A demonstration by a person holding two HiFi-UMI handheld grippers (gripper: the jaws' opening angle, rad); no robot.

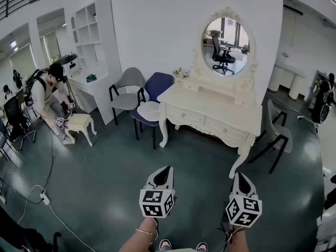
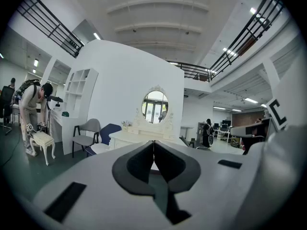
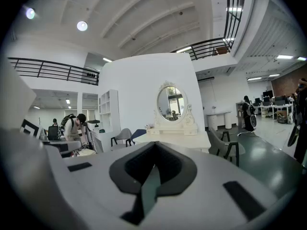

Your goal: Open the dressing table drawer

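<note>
Both the left gripper (image 1: 166,169) and right gripper (image 1: 241,175) are pressed together, empty, well short of the dressing table (image 1: 210,105); its drawer (image 1: 226,129), in the table's front, looks like light, rigid wood, probably best pinched mid-front.

1. Pretty sure this is a big open-plan lab or studio hall, not a real home. The ceiling's high and a mezzanine railing (image 2: 45,20) runs round it.
2. The "bedroom" is just a mock-up: a freestanding white wall (image 1: 157,20) with a vanity desk (image 1: 210,109), oval mirror (image 1: 227,38), shelf unit (image 1: 93,35) and grey chair (image 1: 127,88).
3. There are office monitors (image 3: 274,100) at the back, a power strip (image 1: 44,197) loose on the green floor (image 1: 105,193), and another person (image 1: 46,96) bent over a small stool (image 1: 80,123).
</note>
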